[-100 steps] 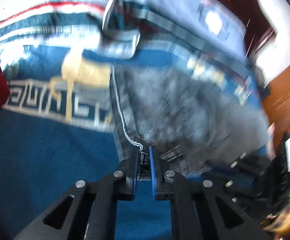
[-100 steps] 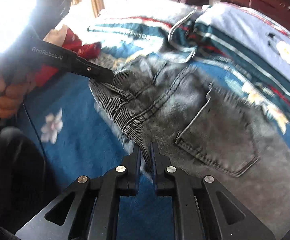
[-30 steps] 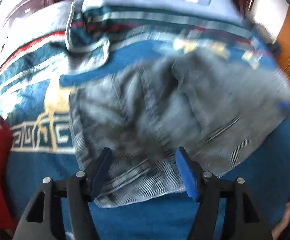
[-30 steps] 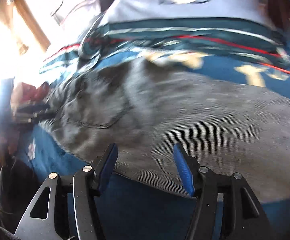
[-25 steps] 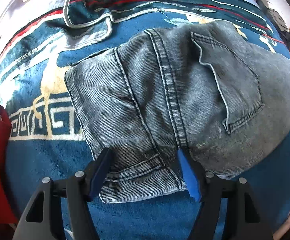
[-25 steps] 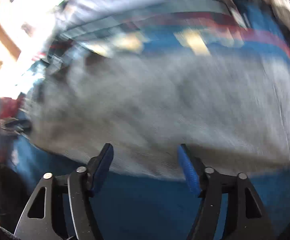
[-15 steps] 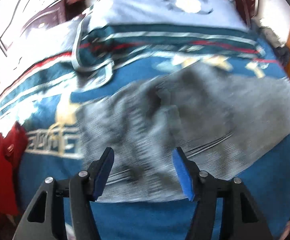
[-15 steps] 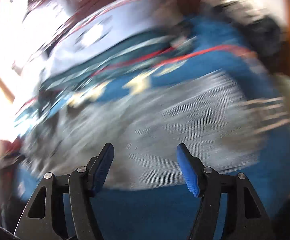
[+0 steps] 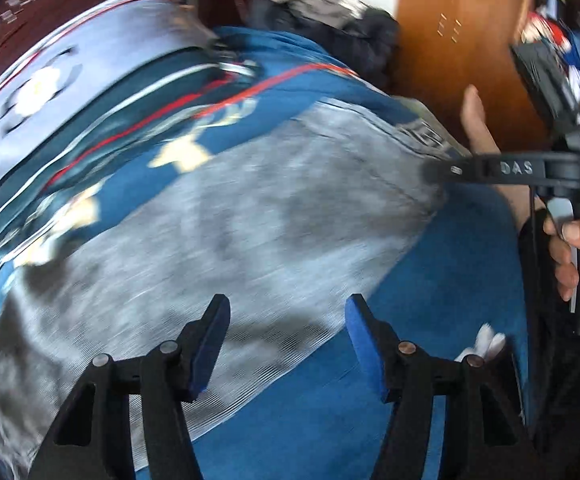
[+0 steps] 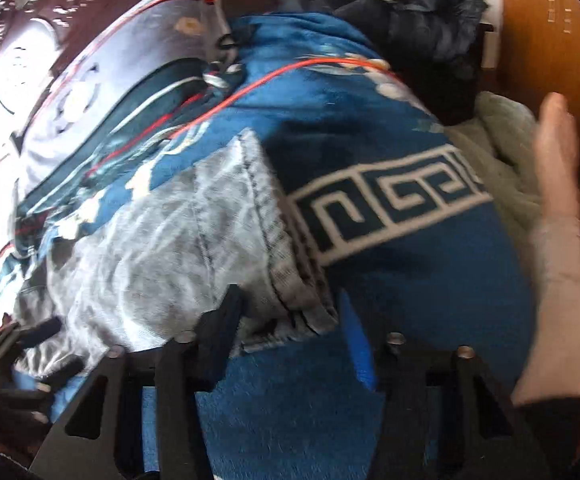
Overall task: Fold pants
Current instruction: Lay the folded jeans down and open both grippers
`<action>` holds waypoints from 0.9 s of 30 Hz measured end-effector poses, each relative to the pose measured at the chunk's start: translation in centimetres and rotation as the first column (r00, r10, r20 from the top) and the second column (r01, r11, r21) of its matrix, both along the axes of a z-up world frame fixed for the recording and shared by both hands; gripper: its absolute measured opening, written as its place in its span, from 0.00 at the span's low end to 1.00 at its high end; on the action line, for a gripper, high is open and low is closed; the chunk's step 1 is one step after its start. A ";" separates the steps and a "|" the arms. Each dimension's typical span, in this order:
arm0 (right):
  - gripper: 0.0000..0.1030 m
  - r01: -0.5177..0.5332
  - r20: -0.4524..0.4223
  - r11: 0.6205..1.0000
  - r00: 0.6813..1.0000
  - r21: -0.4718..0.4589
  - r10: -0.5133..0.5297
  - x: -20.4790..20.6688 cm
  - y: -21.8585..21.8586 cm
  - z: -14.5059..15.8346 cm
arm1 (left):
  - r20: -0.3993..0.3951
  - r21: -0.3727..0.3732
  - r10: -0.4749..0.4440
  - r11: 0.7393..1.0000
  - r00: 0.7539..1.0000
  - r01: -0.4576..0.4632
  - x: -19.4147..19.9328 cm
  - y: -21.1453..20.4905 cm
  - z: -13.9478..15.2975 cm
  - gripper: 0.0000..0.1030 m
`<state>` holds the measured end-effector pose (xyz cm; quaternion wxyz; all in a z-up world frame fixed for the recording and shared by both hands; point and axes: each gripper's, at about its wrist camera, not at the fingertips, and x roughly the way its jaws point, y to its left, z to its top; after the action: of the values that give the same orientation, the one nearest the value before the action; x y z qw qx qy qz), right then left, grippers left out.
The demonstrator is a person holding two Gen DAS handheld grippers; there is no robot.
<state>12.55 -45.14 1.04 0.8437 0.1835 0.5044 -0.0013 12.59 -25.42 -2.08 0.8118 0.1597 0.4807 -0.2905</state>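
The grey washed jeans (image 9: 250,220) lie flat across a blue patterned blanket (image 9: 430,320) on the bed. My left gripper (image 9: 286,340) hangs open just above the front edge of the leg, with nothing held. In the left wrist view my right gripper (image 9: 434,170) reaches in from the right to the hem end. In the right wrist view my right gripper (image 10: 290,332) is closing around the hem corner (image 10: 290,300). That corner lies between the jaws, and a gap still shows beside the blue pad (image 10: 358,344).
A folded striped quilt (image 9: 70,68) lies along the far side of the bed. Dark clothes (image 10: 410,20) are piled at the far corner beside a wooden cabinet (image 9: 450,20). A bare hand (image 10: 558,160) hovers at the right above a grey-green towel (image 10: 506,152).
Both views have swung from the waist and pocket toward the leg end. The right gripper has reached the hem and its jaws stand narrower. The left jaws stay apart.
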 end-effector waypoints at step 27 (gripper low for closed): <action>0.51 0.150 0.042 0.983 0.987 0.105 -0.155 -2.1 -3.0 0.6 | -0.038 -0.040 -0.123 0.992 0.992 0.121 -0.9 -4.1 0.8 0.71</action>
<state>10.49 -48.15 1.61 0.8431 0.2642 0.4669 -0.0356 11.64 -29.53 -1.32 0.7854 0.1675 0.4809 -0.3519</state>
